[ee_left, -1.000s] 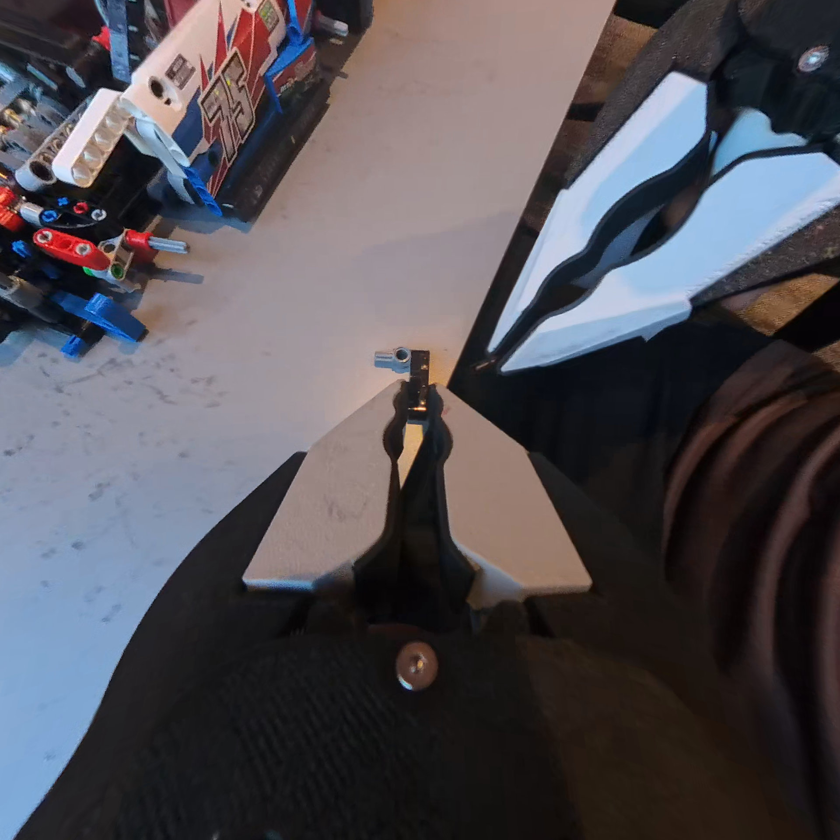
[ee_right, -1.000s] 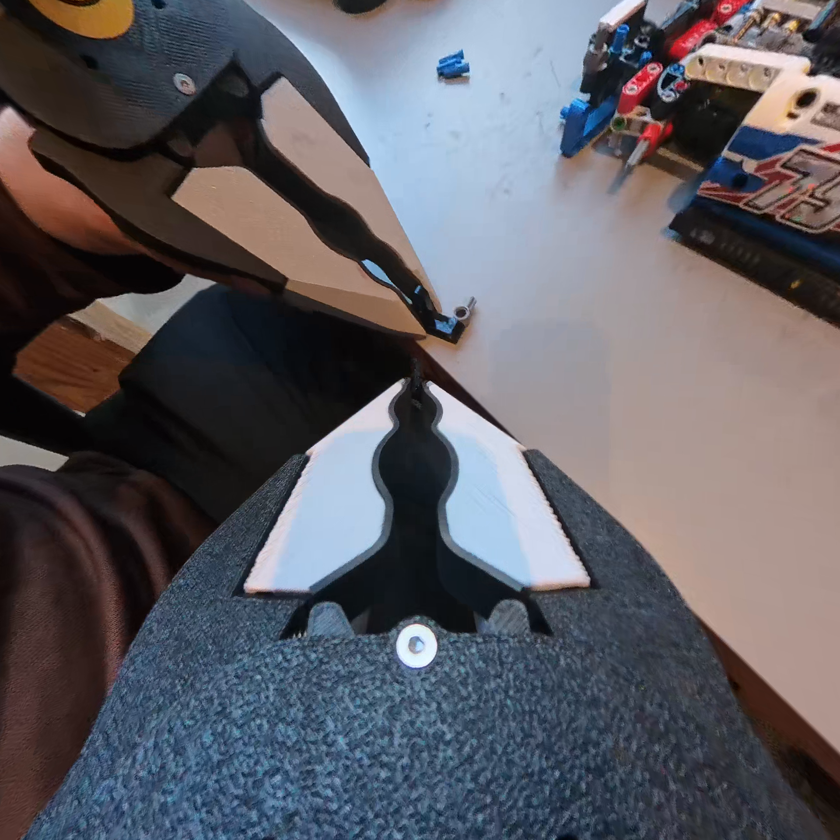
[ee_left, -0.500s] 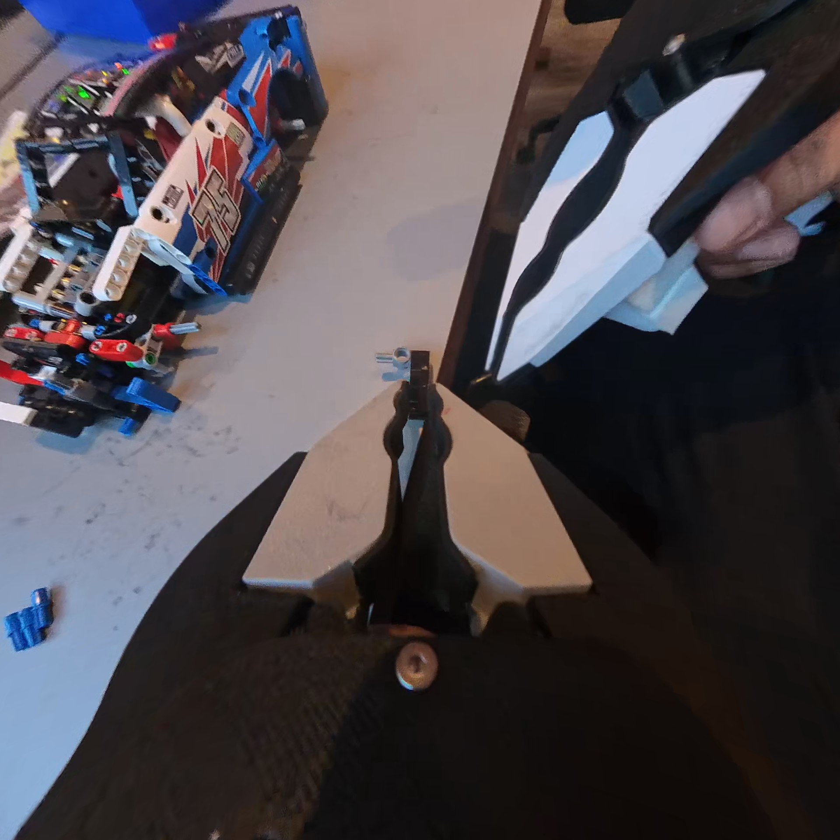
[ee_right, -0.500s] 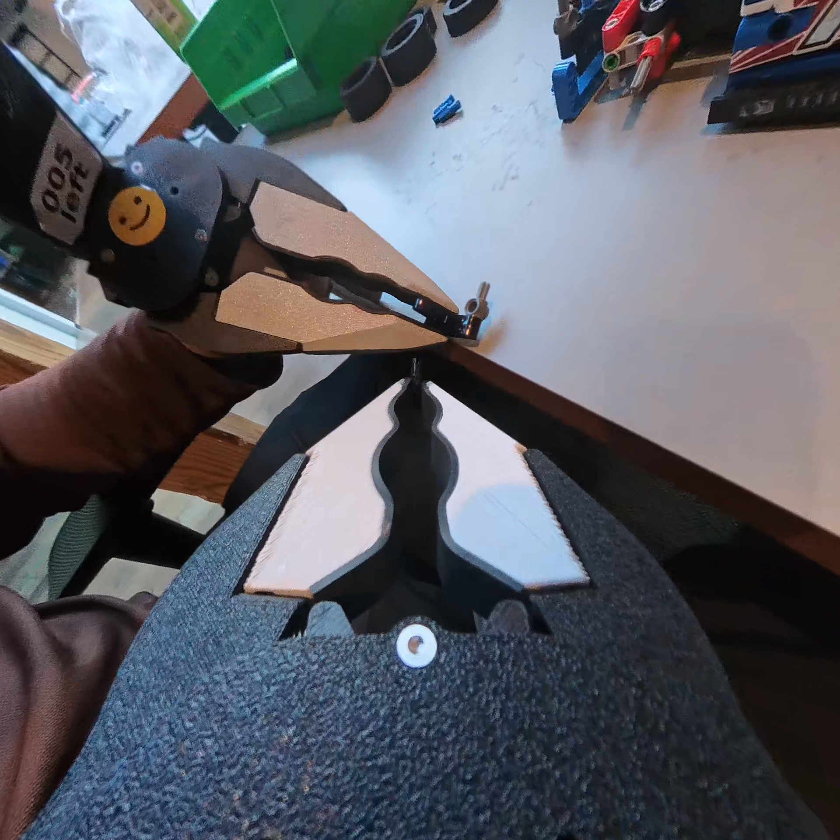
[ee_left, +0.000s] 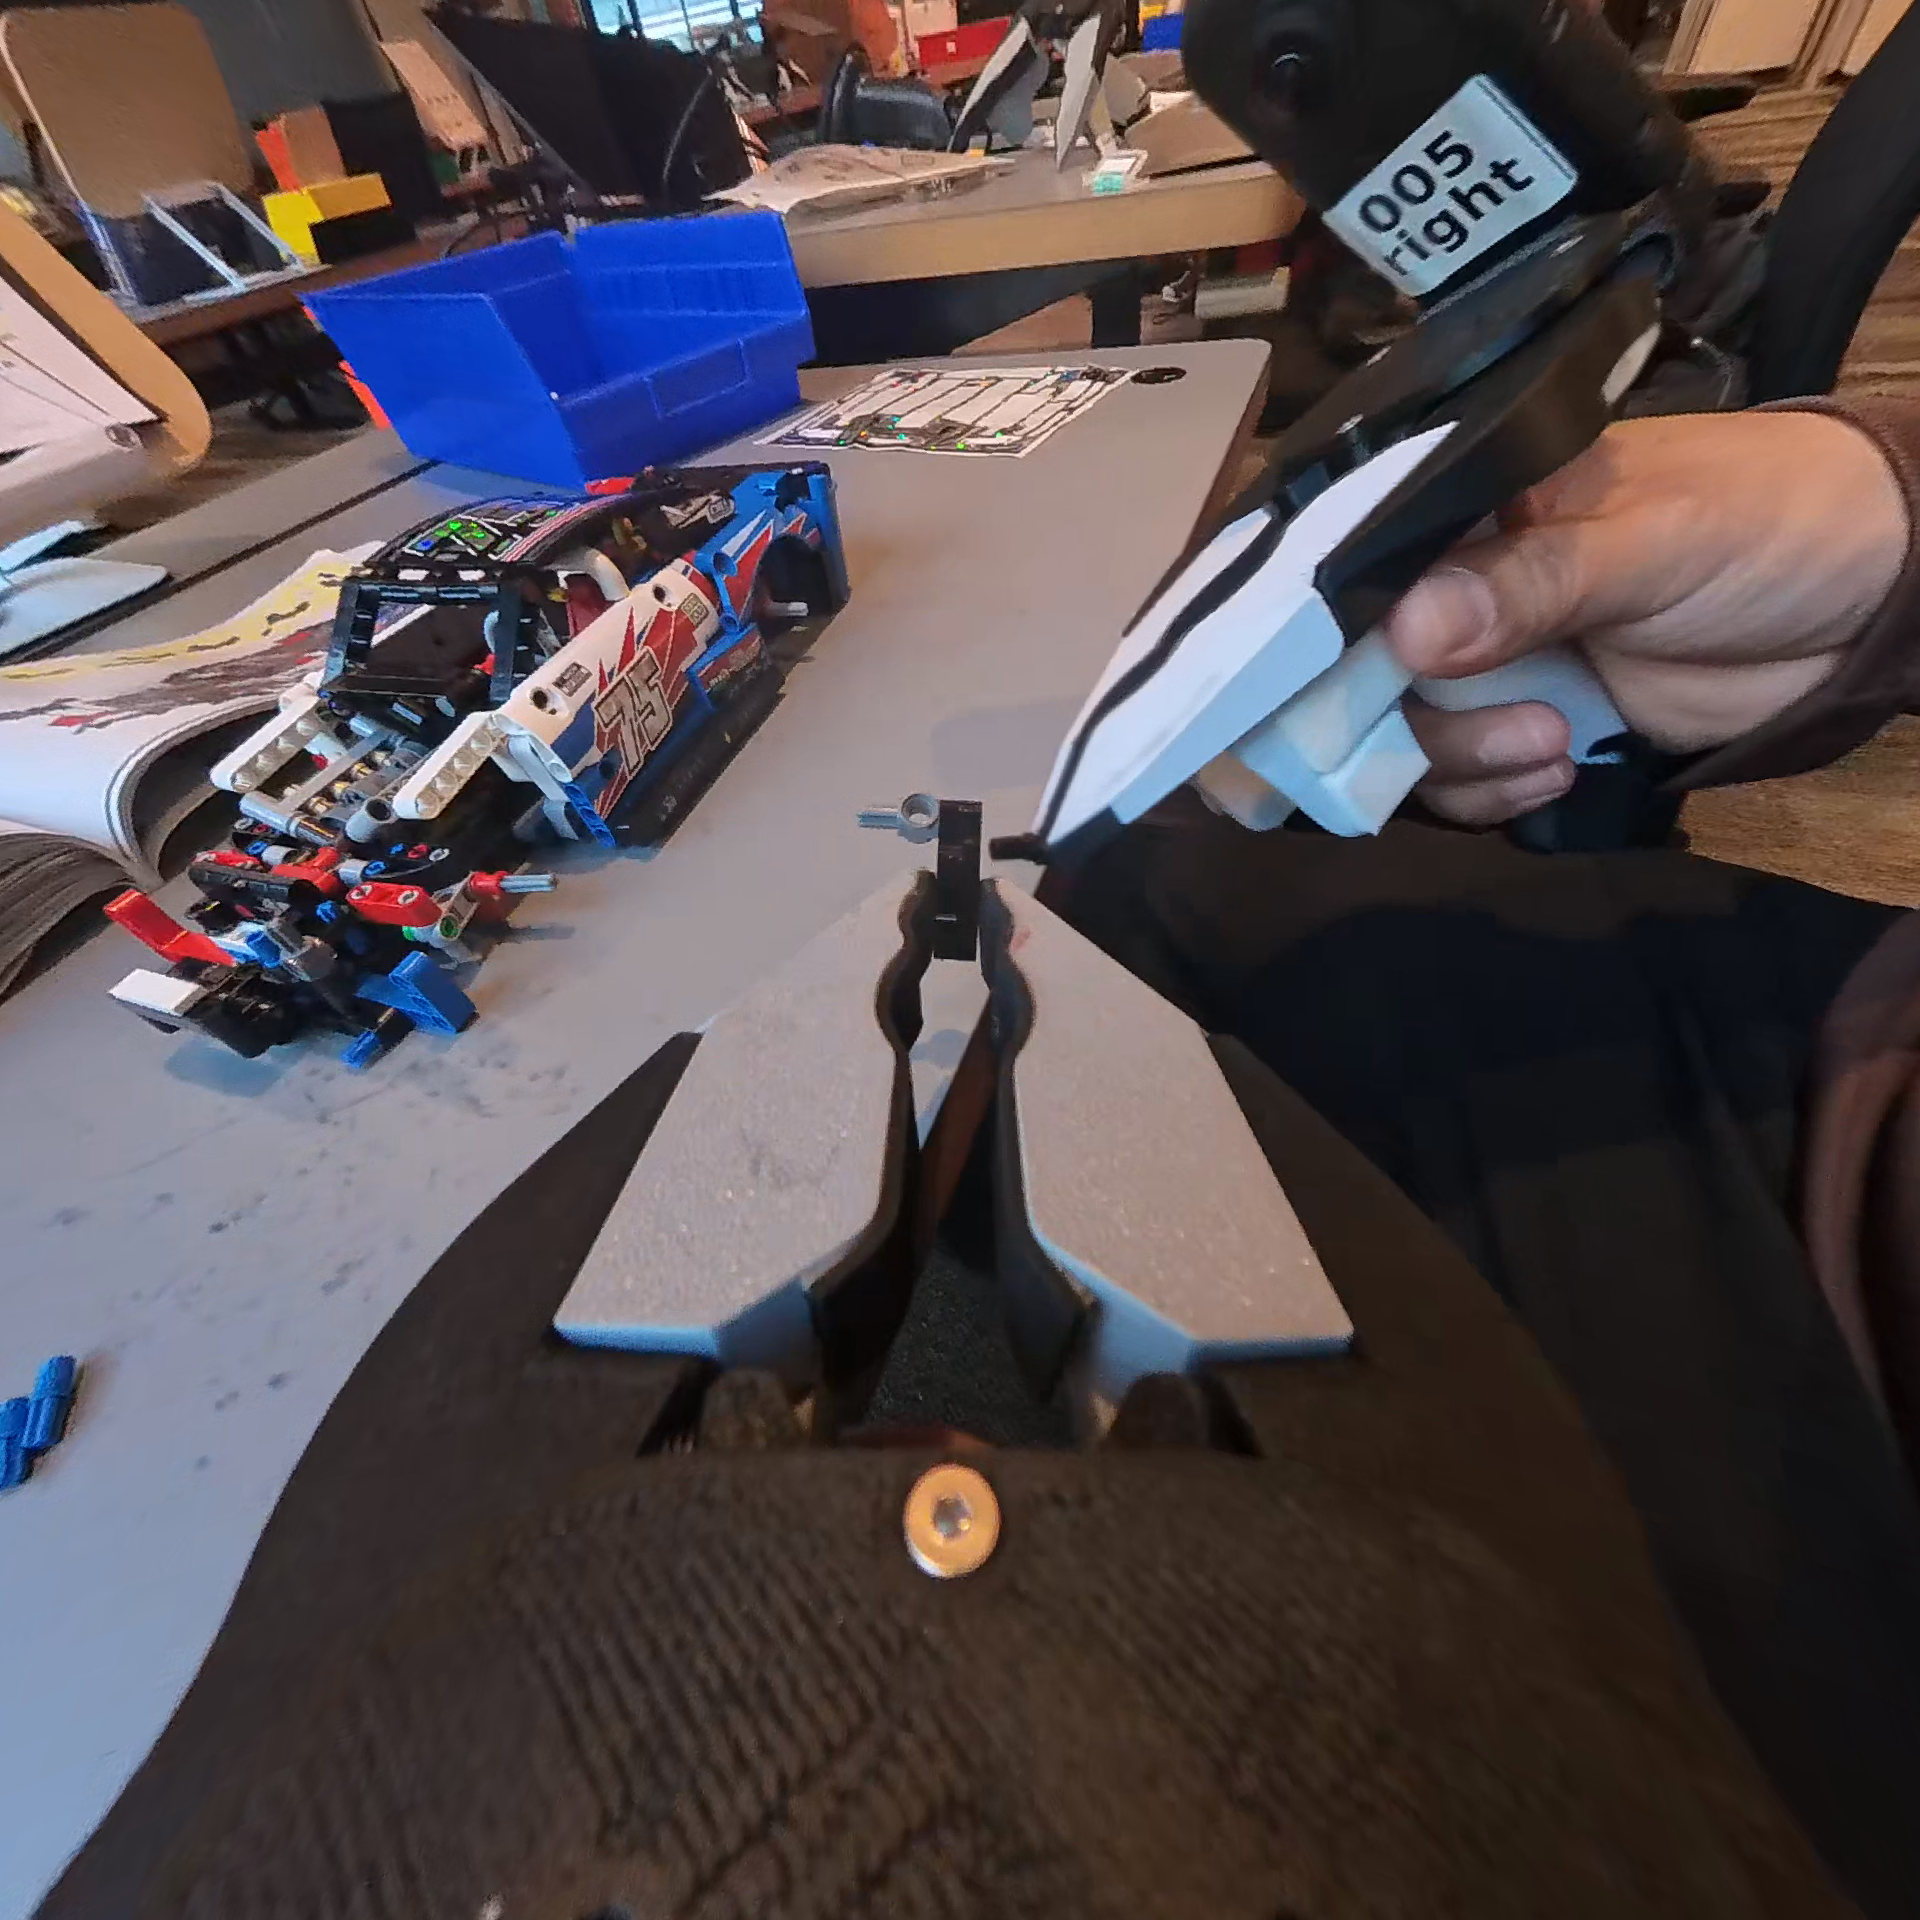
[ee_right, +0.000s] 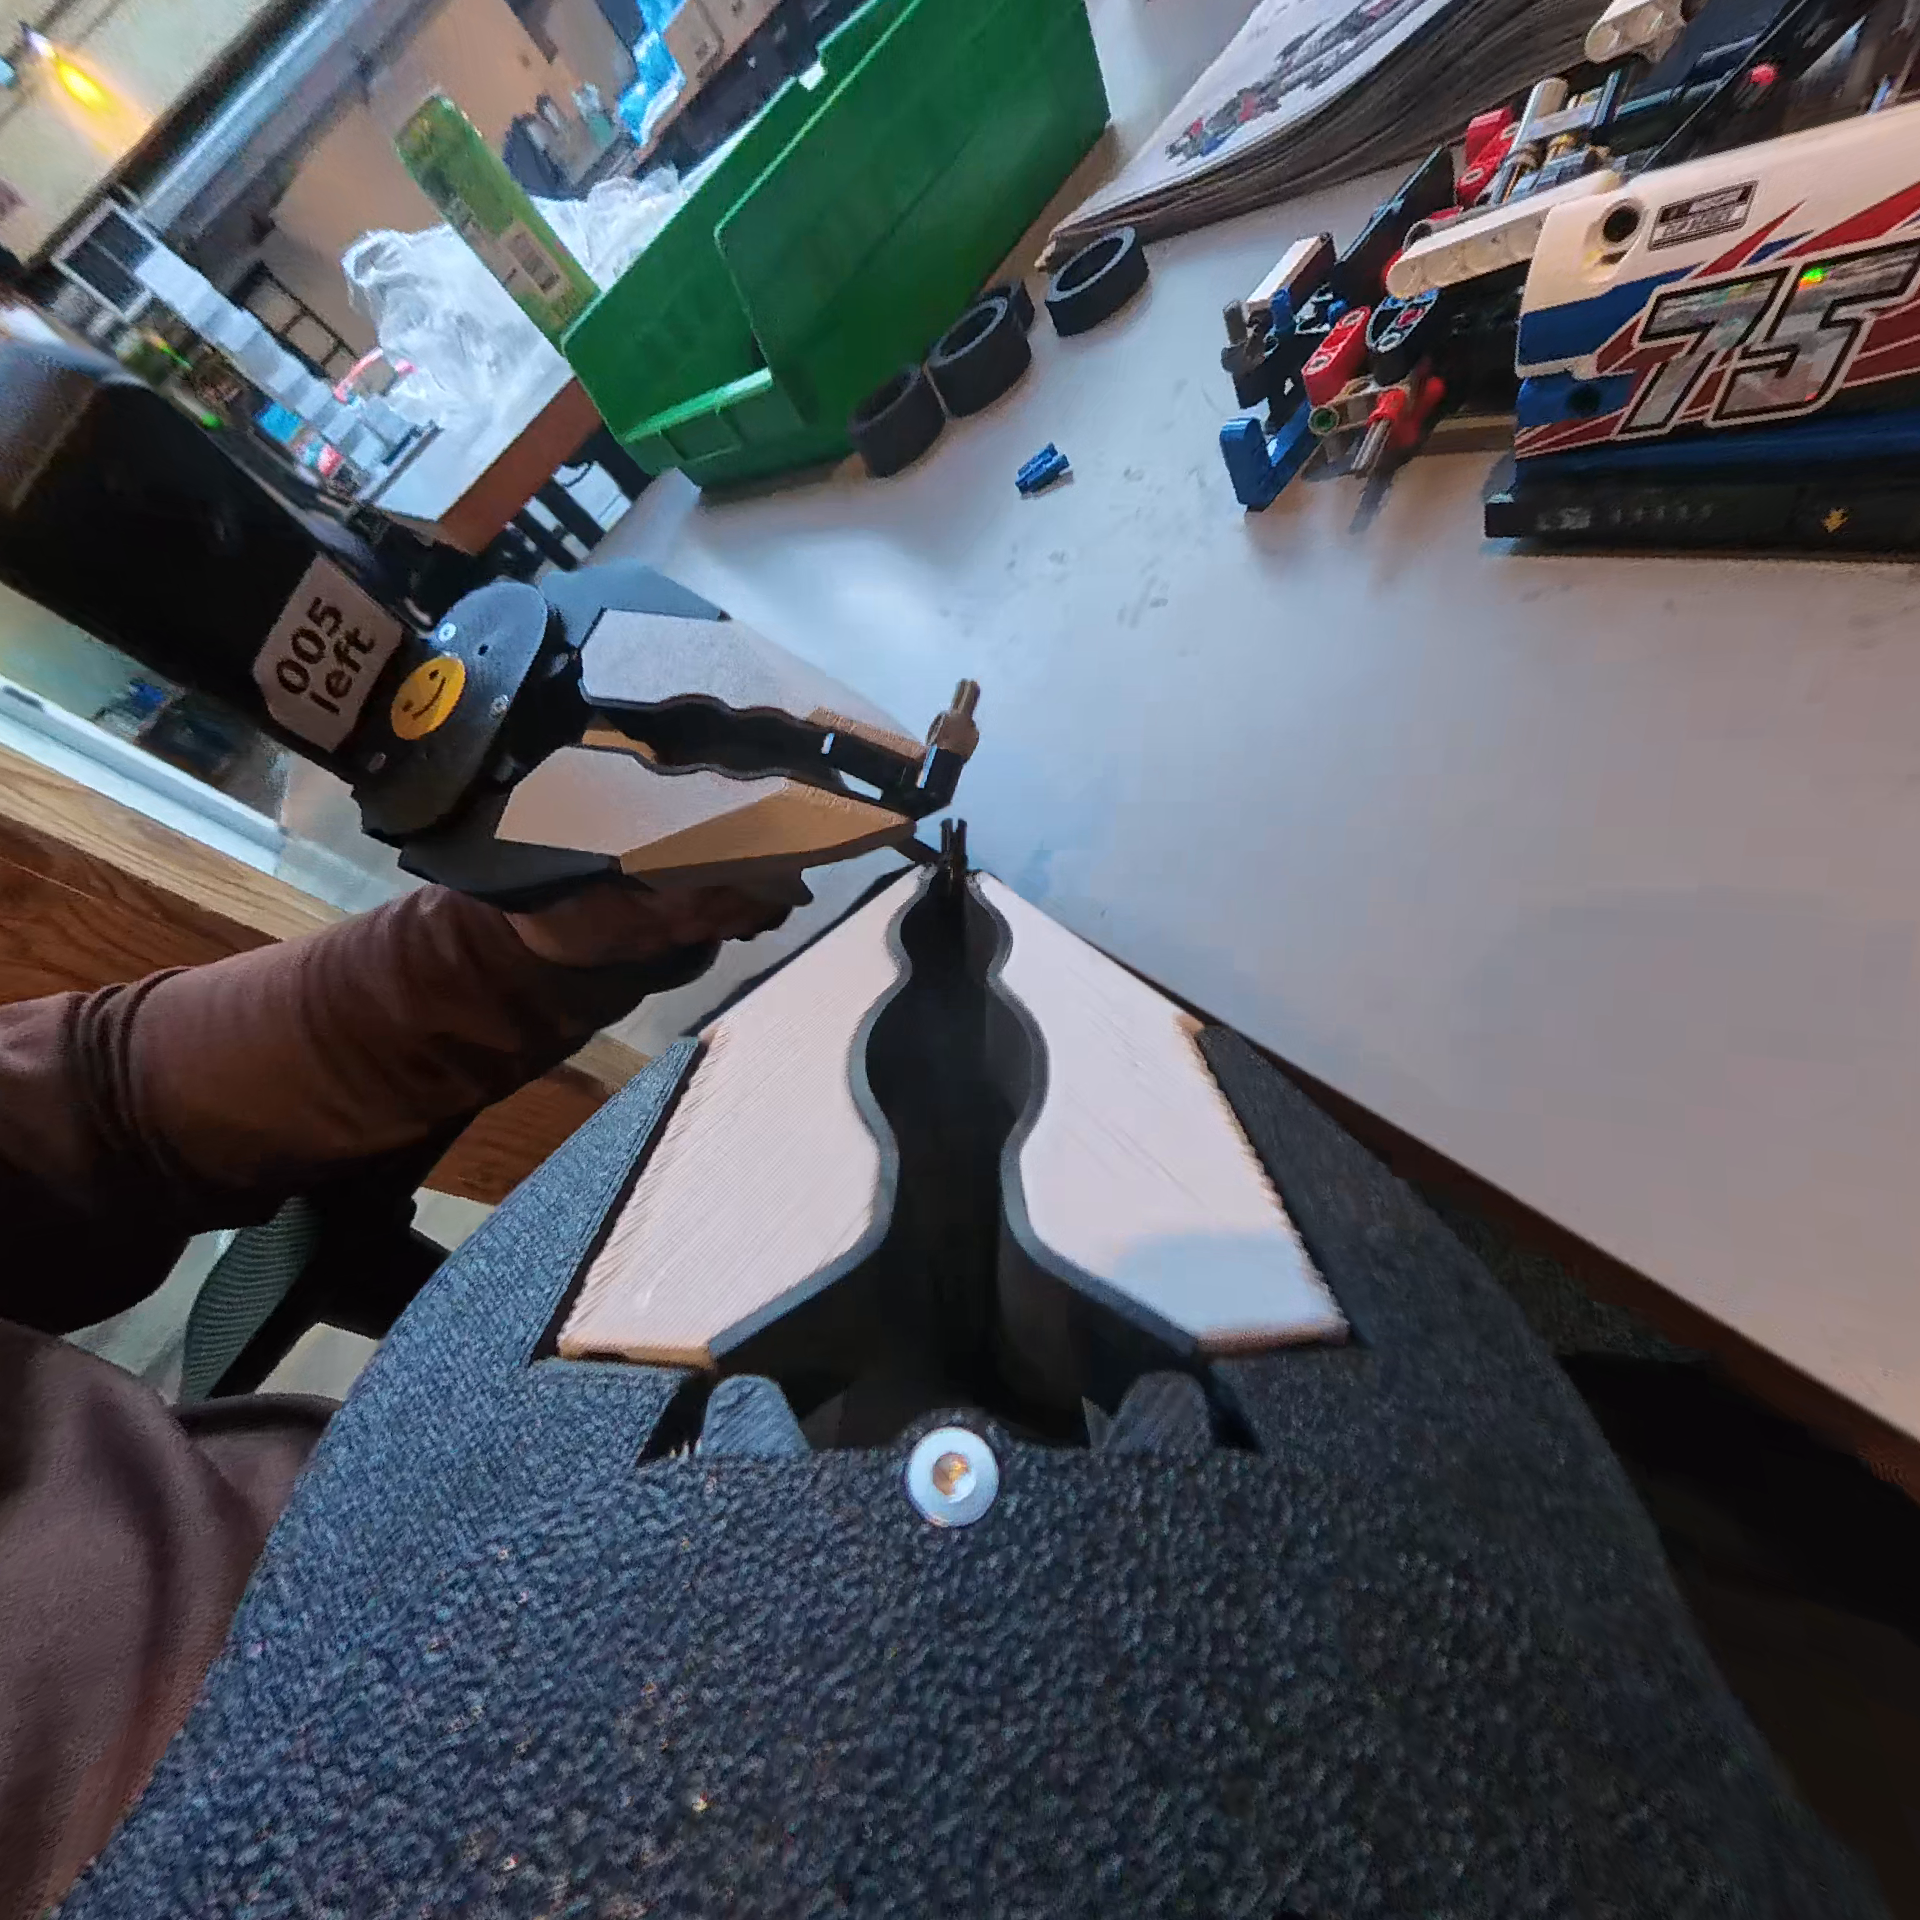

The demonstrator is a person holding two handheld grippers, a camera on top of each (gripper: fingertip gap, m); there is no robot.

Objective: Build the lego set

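Note:
My left gripper (ee_left: 956,896) is shut on a small black lego piece (ee_left: 957,862) with a grey connector (ee_left: 914,818) at its top, held above the table's near edge. It also shows in the right wrist view (ee_right: 914,779). My right gripper (ee_right: 951,881) is shut on a tiny black pin (ee_right: 951,840). In the left wrist view the right gripper (ee_left: 1044,836) points its pin (ee_left: 1004,848) at the side of the black piece, almost touching. The race car model (ee_left: 582,665) stands on the grey table (ee_left: 1018,623) to the left.
A loose red, blue and black front assembly (ee_left: 301,956) lies before the car. A blue bin (ee_left: 582,343), sticker sheet (ee_left: 956,405) and open booklet (ee_left: 104,717) sit behind. A green bin (ee_right: 831,249), black tyres (ee_right: 977,353) and blue pins (ee_right: 1042,468) lie farther off. Less than 4 cm separates the two grippers' tips. The race car model (ee_left: 582,665) is about 15 cm from both grippers' fingertips. It turns up in the right wrist view (ee_right: 1770,194) as well.
Both grippers have tilted up from looking down at the table, so the room now shows. The right gripper's pin has come close to the piece in the left gripper.

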